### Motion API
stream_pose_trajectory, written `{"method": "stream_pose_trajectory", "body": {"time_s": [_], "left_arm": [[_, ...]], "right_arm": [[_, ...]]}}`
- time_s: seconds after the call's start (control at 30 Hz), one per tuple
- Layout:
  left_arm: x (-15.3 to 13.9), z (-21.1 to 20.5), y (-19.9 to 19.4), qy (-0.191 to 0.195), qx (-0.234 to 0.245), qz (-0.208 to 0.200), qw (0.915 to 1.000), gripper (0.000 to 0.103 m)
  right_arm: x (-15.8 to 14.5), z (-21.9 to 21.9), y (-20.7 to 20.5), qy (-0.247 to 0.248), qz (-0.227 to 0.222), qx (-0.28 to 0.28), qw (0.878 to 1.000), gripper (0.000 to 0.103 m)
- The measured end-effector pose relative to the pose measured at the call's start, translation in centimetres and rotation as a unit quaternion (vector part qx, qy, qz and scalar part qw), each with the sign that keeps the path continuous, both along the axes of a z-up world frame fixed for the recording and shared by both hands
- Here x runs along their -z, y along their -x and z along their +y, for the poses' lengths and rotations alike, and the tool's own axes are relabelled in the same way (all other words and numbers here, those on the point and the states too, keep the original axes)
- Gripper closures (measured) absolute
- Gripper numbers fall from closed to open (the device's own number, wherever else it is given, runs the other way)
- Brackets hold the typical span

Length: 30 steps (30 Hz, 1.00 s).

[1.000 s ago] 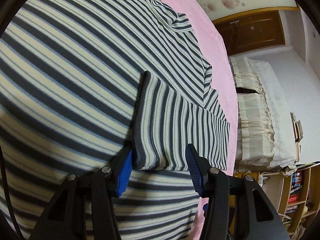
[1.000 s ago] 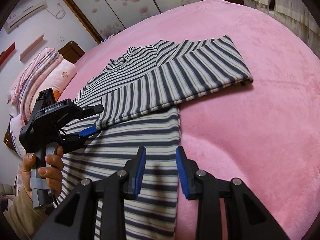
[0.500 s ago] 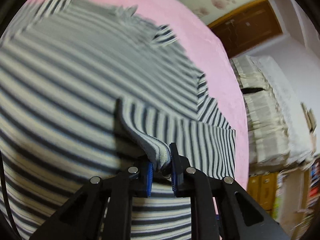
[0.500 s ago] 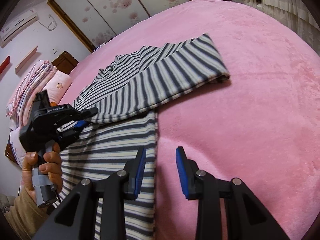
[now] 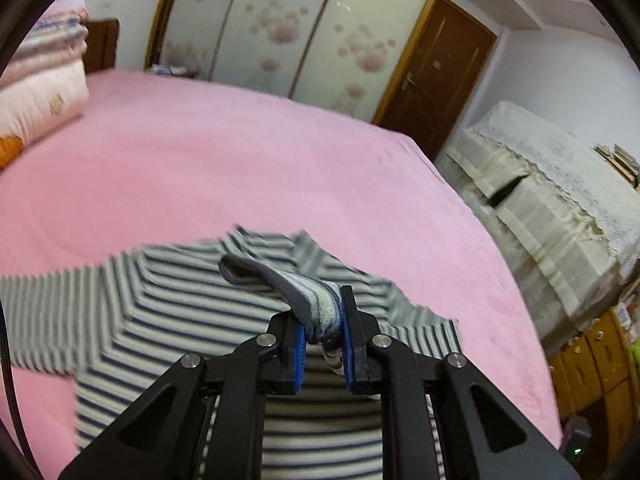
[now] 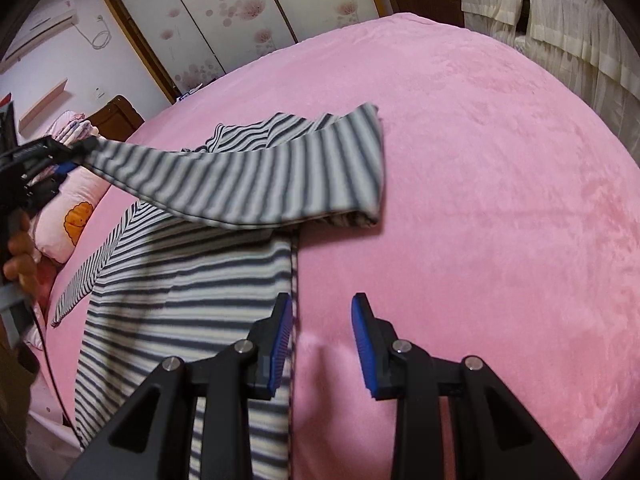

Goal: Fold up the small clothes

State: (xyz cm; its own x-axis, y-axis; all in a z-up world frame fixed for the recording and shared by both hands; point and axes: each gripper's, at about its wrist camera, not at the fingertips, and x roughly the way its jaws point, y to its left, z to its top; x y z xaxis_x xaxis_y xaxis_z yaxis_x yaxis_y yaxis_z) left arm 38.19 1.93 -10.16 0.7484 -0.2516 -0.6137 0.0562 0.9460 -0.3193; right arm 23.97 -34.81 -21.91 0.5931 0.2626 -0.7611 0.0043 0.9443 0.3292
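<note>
The left claw (image 5: 323, 334) sits low in the centre of its own frame, blue pads pinched tight with striped cloth between them. In the right wrist view it appears at the left edge, gripped by a bare hand (image 6: 19, 258). The right claw (image 6: 322, 334) sits at lower centre, pads spread apart, holding nothing.

One striped shirt (image 6: 192, 280), two tongs (image 5: 322, 344) (image 6: 320, 332), one pink bed (image 6: 480, 200), one door (image 5: 436, 76)
</note>
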Motion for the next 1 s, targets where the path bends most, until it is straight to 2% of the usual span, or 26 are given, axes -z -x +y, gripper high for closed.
{"method": "stream_pose_trajectory", "body": {"time_s": [0.1, 0.27, 0.37, 0.47, 0.63, 0.77, 0.9, 0.97, 1.0], "left_arm": [[0.9, 2.8, -0.6, -0.010, -0.027, 0.005, 0.9996, 0.090], [4.8, 7.4, -2.5, -0.027, -0.074, 0.045, 0.9959, 0.090], [6.8, 8.8, -3.3, -0.031, -0.090, 0.060, 0.9937, 0.090], [8.0, 8.9, -4.2, -0.039, -0.094, 0.068, 0.9924, 0.090], [7.6, 8.6, -5.4, -0.050, -0.100, 0.055, 0.9922, 0.090], [7.2, 9.2, -6.1, -0.031, -0.120, 0.049, 0.9911, 0.090], [8.2, 9.5, -6.6, -0.024, -0.131, 0.064, 0.9890, 0.090], [8.9, 9.6, -6.6, -0.031, -0.133, 0.071, 0.9880, 0.089], [9.4, 9.6, -6.6, -0.035, -0.135, 0.075, 0.9874, 0.089]], "right_arm": [[0.2, 0.6, -1.1, 0.014, 0.000, -0.004, 1.000, 0.072], [1.0, 1.3, -3.4, 0.042, 0.005, -0.009, 0.999, 0.072], [1.7, 1.5, -4.8, 0.056, 0.014, -0.010, 0.998, 0.072], [2.2, 1.6, -6.0, 0.049, 0.021, -0.012, 0.998, 0.072], [2.4, 2.5, -7.6, 0.044, 0.021, -0.015, 0.999, 0.072], [2.4, 3.3, -8.9, 0.043, 0.019, -0.012, 0.999, 0.072], [2.3, 3.9, -10.3, 0.046, 0.012, 0.000, 0.999, 0.072], [2.5, 4.1, -10.5, 0.066, 0.013, 0.013, 0.998, 0.082], [2.5, 4.2, -10.6, 0.070, 0.013, 0.015, 0.997, 0.093]]}}
